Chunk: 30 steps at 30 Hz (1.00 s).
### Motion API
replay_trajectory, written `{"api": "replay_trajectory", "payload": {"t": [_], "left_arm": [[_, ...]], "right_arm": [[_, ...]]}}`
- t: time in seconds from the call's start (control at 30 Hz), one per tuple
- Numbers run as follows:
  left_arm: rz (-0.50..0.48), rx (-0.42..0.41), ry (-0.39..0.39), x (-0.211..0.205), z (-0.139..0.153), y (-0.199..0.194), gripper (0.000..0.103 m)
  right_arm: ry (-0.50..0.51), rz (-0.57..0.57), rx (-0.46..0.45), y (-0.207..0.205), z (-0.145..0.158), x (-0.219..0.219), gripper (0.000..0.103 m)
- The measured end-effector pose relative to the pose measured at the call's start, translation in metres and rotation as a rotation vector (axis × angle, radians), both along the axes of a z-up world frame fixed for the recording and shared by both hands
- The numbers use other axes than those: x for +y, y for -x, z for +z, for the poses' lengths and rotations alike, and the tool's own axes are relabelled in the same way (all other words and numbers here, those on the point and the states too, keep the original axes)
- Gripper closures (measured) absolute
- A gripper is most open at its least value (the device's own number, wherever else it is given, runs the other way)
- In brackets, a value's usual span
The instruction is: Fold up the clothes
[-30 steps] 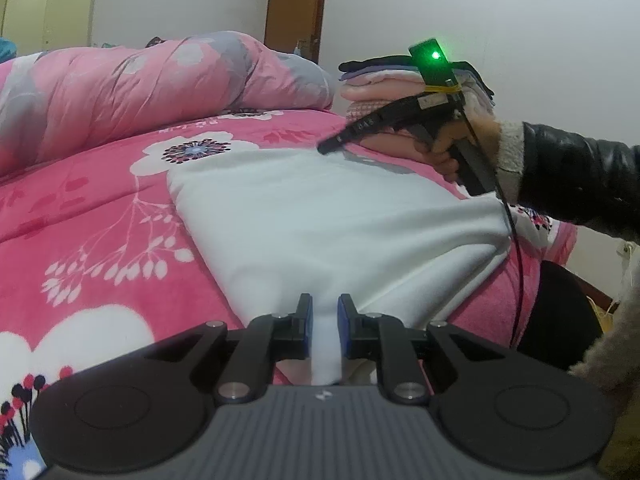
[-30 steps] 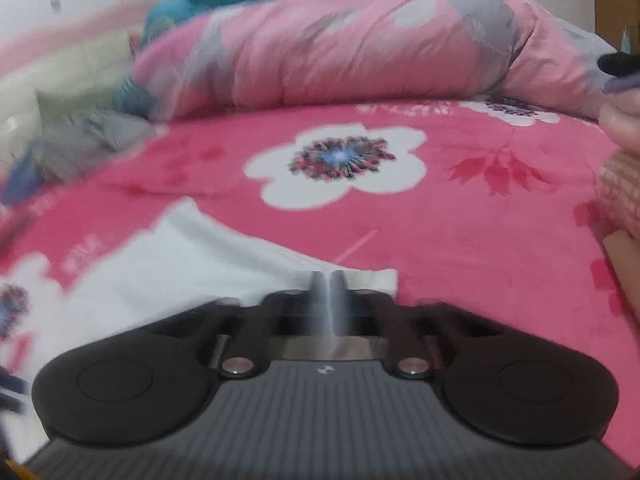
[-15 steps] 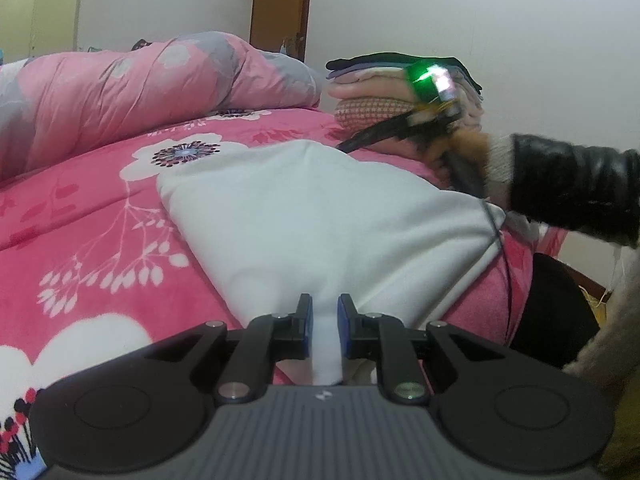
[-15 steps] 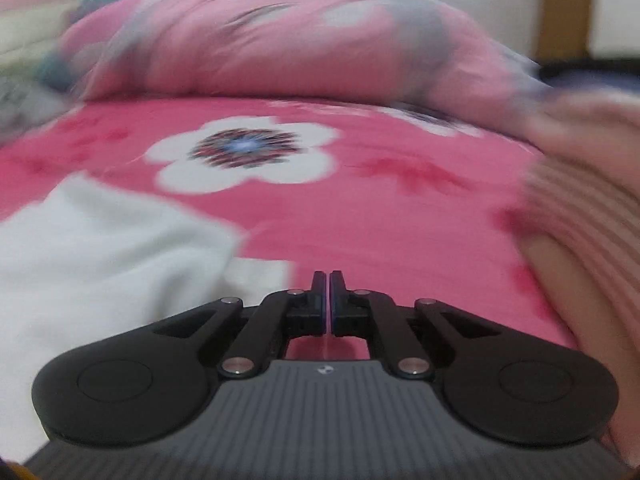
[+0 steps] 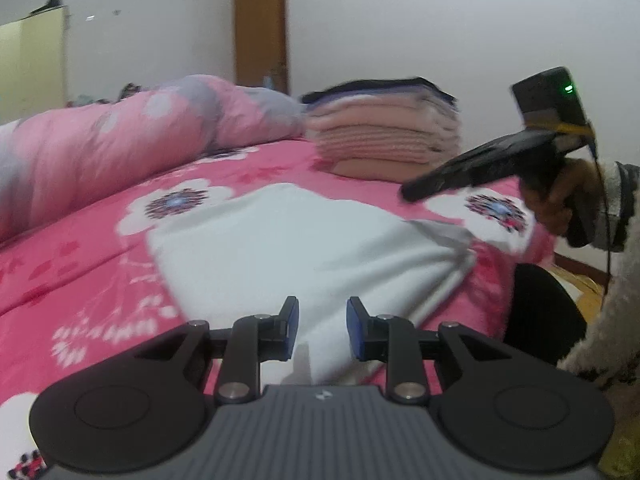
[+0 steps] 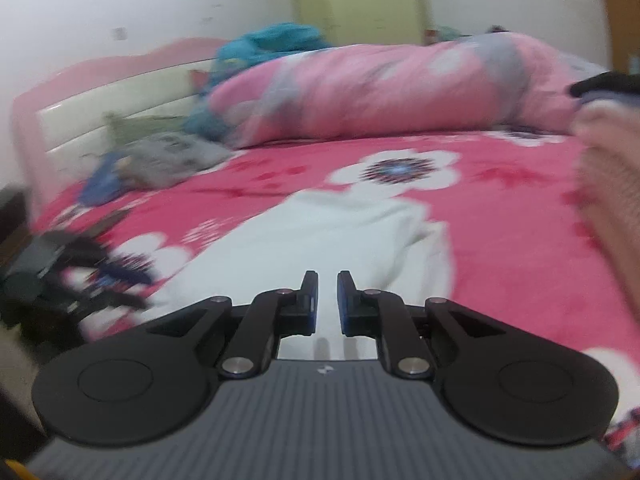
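A white garment (image 5: 300, 240) lies spread flat on the pink floral bed, with a rumpled fold along its right edge. My left gripper (image 5: 323, 320) hovers at its near edge. Its jaws are opening, and the cloth lies under the gap with neither pad pressing on it. In the left wrist view a hand (image 5: 560, 196) holds my right gripper (image 5: 408, 194) in the air over the garment's far right corner. Seen from its own camera, the right gripper (image 6: 328, 300) points across the white garment (image 6: 352, 232), its pads a narrow slit apart with nothing gripped.
A stack of folded clothes (image 5: 384, 128) stands at the far right of the bed, and appears as a blur (image 6: 612, 168) in the right wrist view. A rolled pink quilt (image 5: 120, 148) runs along the back. Loose grey and teal clothes (image 6: 168, 156) lie by the headboard (image 6: 100, 92).
The left jaws have spread and let go of the strip of cloth they pinched. The right gripper swung away from the folded stack toward the garment's near right, and its pads parted slightly.
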<state>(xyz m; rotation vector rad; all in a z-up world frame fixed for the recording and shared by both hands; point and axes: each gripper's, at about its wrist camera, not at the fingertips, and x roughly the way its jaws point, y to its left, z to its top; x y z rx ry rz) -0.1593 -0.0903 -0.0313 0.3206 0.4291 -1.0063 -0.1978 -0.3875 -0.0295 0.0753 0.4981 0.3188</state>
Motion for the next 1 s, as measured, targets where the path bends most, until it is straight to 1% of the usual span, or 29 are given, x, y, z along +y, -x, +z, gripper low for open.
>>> {"api": "replay_trajectory", "payload": {"t": [0.03, 0.1, 0.13, 0.17, 0.23, 0.27, 0.3, 0.33, 0.37, 0.4, 0.43, 0.5, 0.53, 0.57, 0.6, 0.67, 0.7, 0.73, 0.77, 0.87, 0.9, 1.0], "left_arm": [[-0.019, -0.006, -0.016, -0.006, -0.002, 0.004, 0.077], [-0.052, -0.029, -0.06, -0.018, -0.009, 0.011, 0.076], [-0.065, -0.045, -0.07, -0.021, -0.009, 0.014, 0.076], [-0.078, -0.061, -0.08, -0.025, -0.01, 0.017, 0.076], [-0.1, -0.079, -0.088, -0.03, -0.011, 0.021, 0.076], [-0.11, -0.084, -0.091, -0.033, -0.011, 0.021, 0.076], [-0.118, -0.086, -0.1, -0.037, -0.013, 0.02, 0.076], [-0.125, -0.09, -0.12, -0.041, -0.015, 0.019, 0.076], [-0.128, -0.089, -0.146, -0.044, -0.019, 0.018, 0.078], [-0.128, -0.082, -0.169, -0.047, -0.022, 0.017, 0.08], [-0.128, -0.07, -0.182, -0.048, -0.024, 0.017, 0.08], [-0.134, -0.033, -0.182, -0.046, -0.025, 0.016, 0.081], [-0.133, -0.019, -0.176, -0.044, -0.026, 0.015, 0.081], [-0.132, -0.008, -0.17, -0.042, -0.026, 0.015, 0.081], [-0.133, -0.001, -0.164, -0.041, -0.027, 0.015, 0.081], [-0.138, 0.015, -0.153, -0.038, -0.028, 0.013, 0.081], [-0.141, 0.023, -0.148, -0.037, -0.028, 0.012, 0.081], [-0.144, 0.031, -0.144, -0.036, -0.028, 0.012, 0.081], [-0.146, 0.038, -0.14, -0.035, -0.029, 0.011, 0.081], [-0.144, 0.046, -0.128, -0.035, -0.029, 0.012, 0.081], [-0.142, 0.046, -0.12, -0.034, -0.03, 0.013, 0.081], [-0.124, 0.068, -0.067, -0.027, -0.031, 0.012, 0.079]], "right_arm": [[0.059, -0.028, 0.033, -0.001, -0.009, 0.004, 0.095], [0.176, -0.16, 0.125, -0.007, -0.026, 0.004, 0.094], [0.196, -0.227, 0.152, -0.007, -0.03, -0.002, 0.093], [0.169, -0.272, 0.147, -0.003, -0.028, -0.009, 0.093], [0.07, -0.253, 0.056, 0.013, -0.011, -0.014, 0.093], [0.049, -0.21, 0.007, 0.021, -0.003, -0.01, 0.093], [0.042, -0.154, -0.04, 0.027, 0.004, -0.004, 0.093], [0.048, -0.094, -0.068, 0.029, 0.009, 0.005, 0.093], [0.054, -0.03, -0.072, 0.028, 0.009, 0.014, 0.094], [0.053, 0.017, -0.052, 0.025, 0.006, 0.021, 0.095], [0.054, 0.038, -0.001, 0.018, -0.002, 0.027, 0.095], [0.112, 0.016, 0.171, 0.005, -0.029, 0.032, 0.097], [0.107, 0.002, 0.196, 0.009, -0.033, 0.03, 0.097], [0.079, -0.007, 0.198, 0.016, -0.034, 0.026, 0.097], [0.081, -0.018, 0.206, 0.02, -0.03, 0.024, 0.098], [0.112, -0.044, 0.226, 0.026, -0.017, 0.023, 0.098], [0.131, -0.055, 0.221, 0.029, -0.009, 0.025, 0.097], [0.15, -0.064, 0.209, 0.033, 0.0, 0.027, 0.096], [0.147, -0.055, 0.183, 0.032, 0.005, 0.032, 0.096], [0.107, 0.004, 0.083, 0.026, 0.02, 0.049, 0.096], [0.107, 0.007, 0.089, 0.023, 0.013, 0.052, 0.096], [0.123, -0.004, 0.166, 0.014, -0.024, 0.059, 0.095]]}}
